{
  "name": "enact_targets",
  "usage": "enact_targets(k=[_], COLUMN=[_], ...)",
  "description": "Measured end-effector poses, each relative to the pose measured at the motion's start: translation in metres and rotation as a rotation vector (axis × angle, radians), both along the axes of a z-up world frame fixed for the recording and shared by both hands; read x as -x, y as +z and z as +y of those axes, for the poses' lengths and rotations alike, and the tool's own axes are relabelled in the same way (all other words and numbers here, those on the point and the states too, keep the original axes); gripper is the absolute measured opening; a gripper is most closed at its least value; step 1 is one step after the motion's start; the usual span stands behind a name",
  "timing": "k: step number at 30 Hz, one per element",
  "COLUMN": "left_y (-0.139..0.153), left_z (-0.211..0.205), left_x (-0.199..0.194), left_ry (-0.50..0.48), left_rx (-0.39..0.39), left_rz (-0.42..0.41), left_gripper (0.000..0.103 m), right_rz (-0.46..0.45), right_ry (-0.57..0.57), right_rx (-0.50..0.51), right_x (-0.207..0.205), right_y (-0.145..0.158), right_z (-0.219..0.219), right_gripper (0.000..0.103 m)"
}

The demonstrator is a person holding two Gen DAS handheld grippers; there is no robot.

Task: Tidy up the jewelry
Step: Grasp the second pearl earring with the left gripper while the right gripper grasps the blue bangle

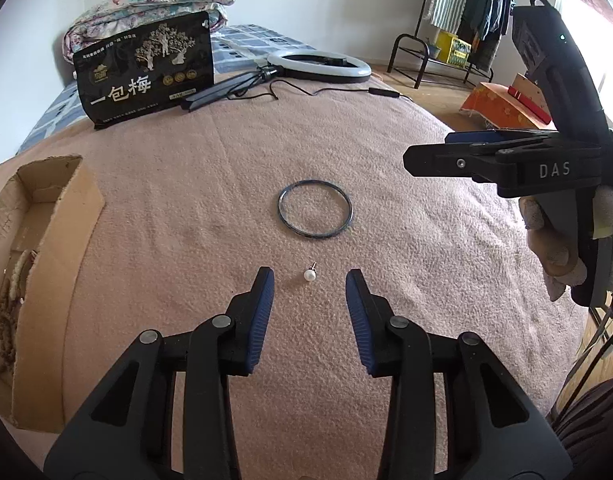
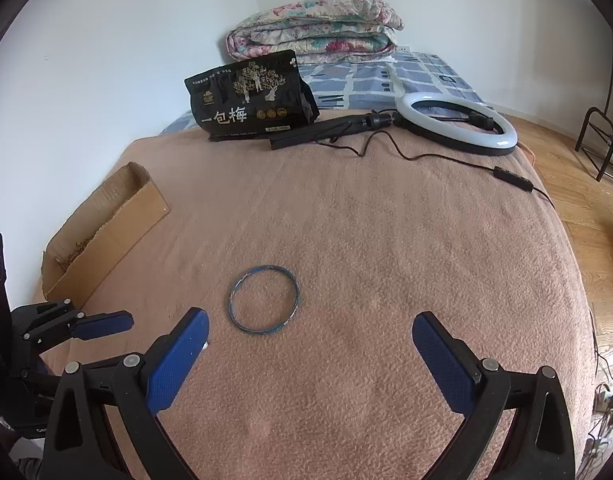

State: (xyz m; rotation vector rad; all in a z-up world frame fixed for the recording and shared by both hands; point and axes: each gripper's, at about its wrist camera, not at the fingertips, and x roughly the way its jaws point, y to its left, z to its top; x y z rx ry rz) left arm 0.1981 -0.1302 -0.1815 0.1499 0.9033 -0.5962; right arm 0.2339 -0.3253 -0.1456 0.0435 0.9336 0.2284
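Note:
A small pearl stud earring (image 1: 309, 275) lies on the pink blanket (image 1: 226, 184), right between the tips of my left gripper (image 1: 309, 280), whose pads stand apart and do not touch it. Just beyond it lies a thin blue-black bangle (image 1: 349, 210). The right wrist view shows the same bangle (image 2: 296, 294) ahead of my right gripper (image 2: 310, 320), which is wide open and empty. That right gripper (image 1: 410, 160) hovers at the right of the left wrist view, held by a gloved hand (image 1: 554, 256). At the left an open cardboard box (image 1: 78, 216) holds beaded strands (image 1: 2, 320).
A black snack bag (image 1: 146, 68), a ring light (image 1: 318, 64) with its folded stand and cable (image 1: 338, 92), and a folded floral quilt (image 2: 314, 28) lie at the bed's far end. The bed edge drops to wood floor on the right, near a clothes rack (image 1: 474, 20).

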Motion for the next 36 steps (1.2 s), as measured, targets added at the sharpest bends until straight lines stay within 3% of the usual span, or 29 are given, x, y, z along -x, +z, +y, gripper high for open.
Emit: enact_targets(k=[13,22,36], left_y=[-0.036,-0.046,-0.048], left_z=[-0.03,-0.03,0.005], left_x=[-0.015,-0.022,-0.031], left_ry=[-0.034,-0.019,0.073], left_rx=[-0.088,-0.091,-0.105], left_rz=[0.009,0.011,0.005], left_gripper=[0.021,0.008,0.007], right_rz=[0.05,0.058,0.065], right_ry=[0.025,0.033,0.101], right_rx=[-0.031,-0.036,0.02], right_x=[-0.009,-0.015,-0.026], right_y=[-0.028,-0.035,-0.054], right_z=[-0.001,0.003,0.038], right_gripper=[0.101,0.101,0.101])
